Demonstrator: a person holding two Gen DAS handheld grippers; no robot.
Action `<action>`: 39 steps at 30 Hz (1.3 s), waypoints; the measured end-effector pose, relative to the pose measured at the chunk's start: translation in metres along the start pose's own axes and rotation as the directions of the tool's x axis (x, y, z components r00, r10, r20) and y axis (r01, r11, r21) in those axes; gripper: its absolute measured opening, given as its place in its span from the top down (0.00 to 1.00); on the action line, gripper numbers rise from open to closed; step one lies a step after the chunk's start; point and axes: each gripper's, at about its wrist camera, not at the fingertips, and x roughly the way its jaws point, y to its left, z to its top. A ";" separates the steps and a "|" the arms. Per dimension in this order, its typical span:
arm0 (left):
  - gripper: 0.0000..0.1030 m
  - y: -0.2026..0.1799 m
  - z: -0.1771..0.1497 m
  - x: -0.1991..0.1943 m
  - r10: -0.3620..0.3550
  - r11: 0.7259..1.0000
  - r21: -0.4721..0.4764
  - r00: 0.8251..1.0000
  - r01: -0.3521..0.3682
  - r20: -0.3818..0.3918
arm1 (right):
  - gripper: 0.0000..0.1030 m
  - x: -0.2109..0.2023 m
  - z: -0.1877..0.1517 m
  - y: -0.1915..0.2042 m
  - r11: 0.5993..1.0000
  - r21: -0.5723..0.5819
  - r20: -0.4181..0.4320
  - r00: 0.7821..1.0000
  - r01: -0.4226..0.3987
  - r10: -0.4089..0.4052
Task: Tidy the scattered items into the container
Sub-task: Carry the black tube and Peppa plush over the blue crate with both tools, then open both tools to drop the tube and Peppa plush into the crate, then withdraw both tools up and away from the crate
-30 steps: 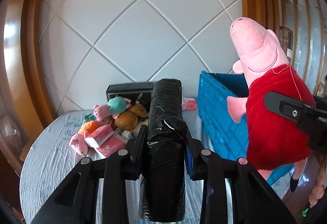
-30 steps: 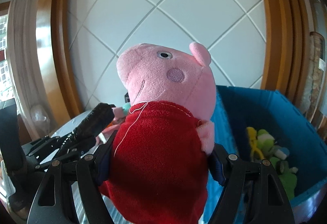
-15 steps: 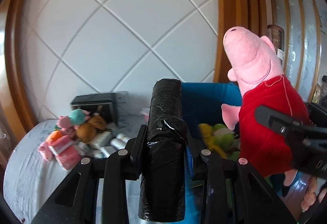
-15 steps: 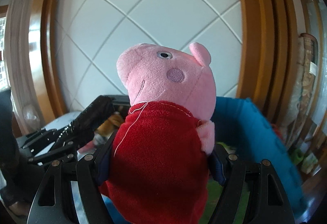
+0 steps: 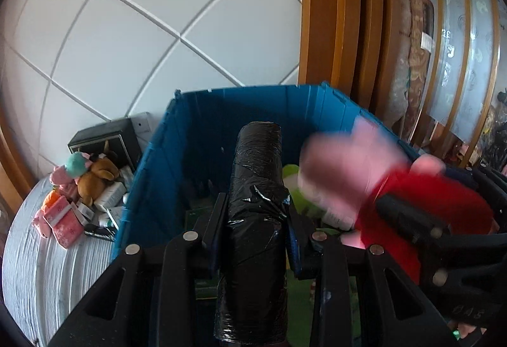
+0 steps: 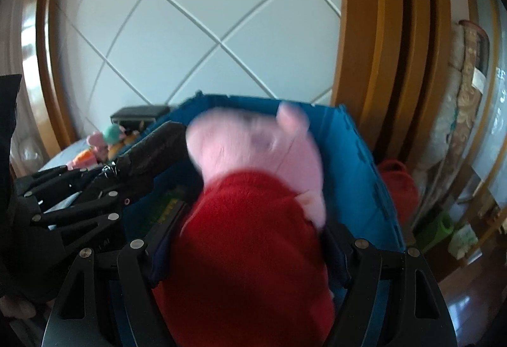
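The left gripper (image 5: 256, 220) squeezes a black plastic-wrapped roll (image 5: 256, 188) tight, over the big blue plastic box (image 5: 240, 106); the right gripper (image 6: 250, 239) has a blurry pink pig plush toy in a red dress (image 6: 247, 220) between its jaws, which have just been closing, over the box too; more small toys and packets (image 5: 79, 188) lie far left on the table.

text: "045" | on: right gripper (image 5: 427, 229) body | other print: too blurred

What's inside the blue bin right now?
In the blue bin a green plush shows; the black roll and pig plush cover the rest.
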 end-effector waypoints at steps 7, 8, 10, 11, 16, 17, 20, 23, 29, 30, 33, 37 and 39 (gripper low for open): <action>0.69 -0.016 -0.001 0.008 0.006 1.000 0.020 1.000 -0.005 -0.027 | 0.33 0.006 0.001 -0.023 1.000 0.015 -0.002 1.000 0.006 -0.006; 0.69 -0.018 -0.001 0.007 0.013 1.000 0.024 1.000 -0.012 -0.027 | 0.33 0.007 0.001 -0.024 1.000 0.016 -0.005 1.000 0.005 -0.004; 0.69 -0.020 -0.001 0.007 0.023 0.999 0.030 0.999 -0.022 -0.025 | 0.33 0.008 0.000 -0.027 1.000 0.020 -0.008 1.000 0.003 -0.003; 0.69 -0.021 -0.001 0.006 0.026 0.999 0.031 0.999 -0.026 -0.023 | 0.33 0.008 -0.001 -0.028 1.000 0.024 -0.009 1.000 0.001 -0.001; 0.43 -0.020 0.001 -0.001 0.058 0.998 0.030 0.998 -0.058 -0.018 | 0.30 0.005 -0.005 -0.034 0.999 0.041 -0.009 1.000 0.004 -0.004; 0.35 -0.019 0.001 -0.005 0.066 0.997 0.031 0.998 -0.066 -0.009 | 0.27 0.004 -0.006 -0.034 0.999 0.044 -0.008 1.000 0.005 -0.005; 0.26 -0.015 -0.002 -0.013 0.070 0.997 0.038 0.998 -0.070 0.002 | 0.03 0.000 -0.008 -0.036 0.998 0.060 -0.001 1.000 0.010 -0.010; 0.24 -0.010 -0.006 -0.021 0.073 0.997 0.039 0.997 -0.073 0.003 | 0.00 -0.008 -0.011 -0.036 0.997 0.078 0.008 1.000 0.009 -0.010; 0.12 0.007 -0.019 -0.041 0.073 0.997 0.022 0.997 -0.073 -0.006 | 0.00 -0.021 -0.018 -0.027 0.994 0.103 0.000 0.999 0.036 -0.036; 0.12 0.012 -0.021 -0.047 0.074 0.997 0.018 0.997 -0.074 0.001 | 0.00 -0.025 -0.020 -0.022 0.993 0.107 0.001 0.999 0.040 -0.041; 0.12 0.028 -0.028 -0.066 0.065 0.998 0.005 0.998 -0.066 0.019 | 0.00 -0.034 -0.026 -0.010 0.992 0.112 0.001 0.999 0.054 -0.054; 0.12 0.052 -0.038 -0.092 0.057 0.998 -0.005 0.997 -0.057 0.043 | 0.00 -0.051 -0.033 0.019 0.990 0.118 0.009 0.997 0.071 -0.073; 0.12 0.065 -0.047 -0.106 0.050 0.999 -0.002 0.998 -0.050 0.049 | 0.00 -0.060 -0.037 0.035 0.990 0.122 0.015 0.997 0.076 -0.078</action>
